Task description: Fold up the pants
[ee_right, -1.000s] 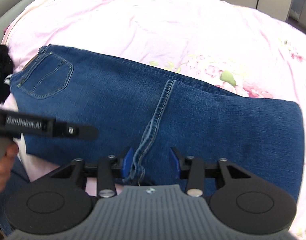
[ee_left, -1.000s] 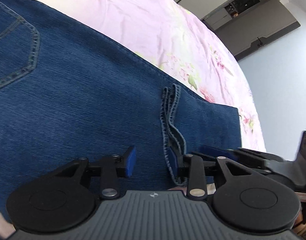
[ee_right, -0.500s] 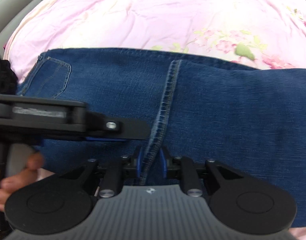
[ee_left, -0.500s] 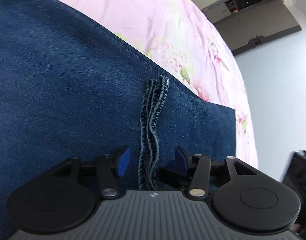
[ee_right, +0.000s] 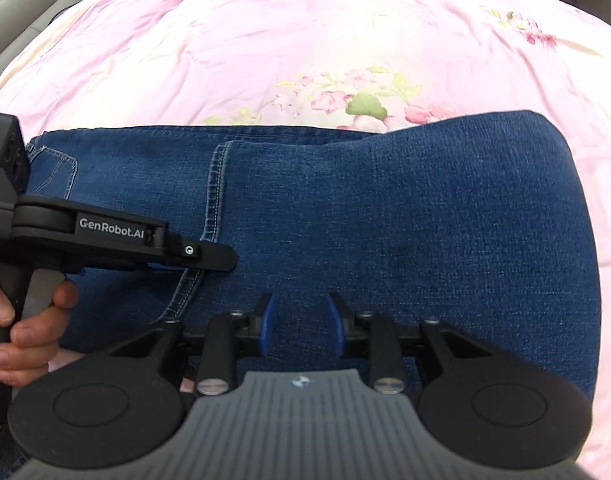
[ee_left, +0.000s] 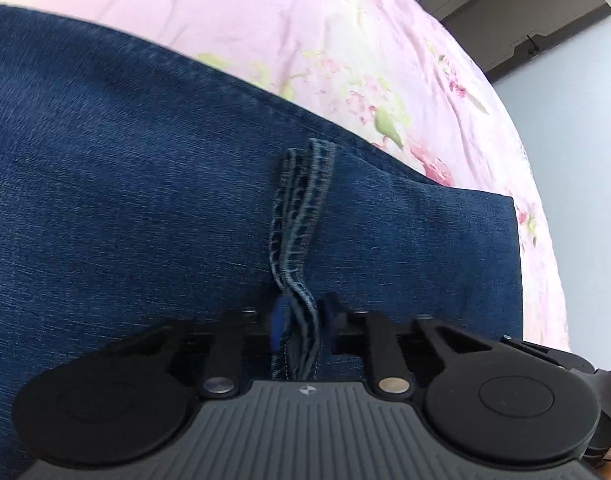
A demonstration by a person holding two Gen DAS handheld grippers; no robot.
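Left gripper (ee_left: pixel 301 326) clenched on hem edge (ee_left: pixel 301 216) of folded pants (ee_right: pixel 385 216); right gripper (ee_right: pixel 299 322) parted, nothing held, low over denim. Pants lying flat, doubled over, on pink floral bedspread (ee_right: pixel 305 40), near edge. Denim judged heavyish, limp but thick at seams; not slippery, not fragile. Best purchase likely stitched hem or side edge, both layers pinched together.

Pink floral bedspread (ee_right: pixel 305 40), grey cabinet (ee_left: pixel 517 12), pale wall (ee_left: pixel 577 120)
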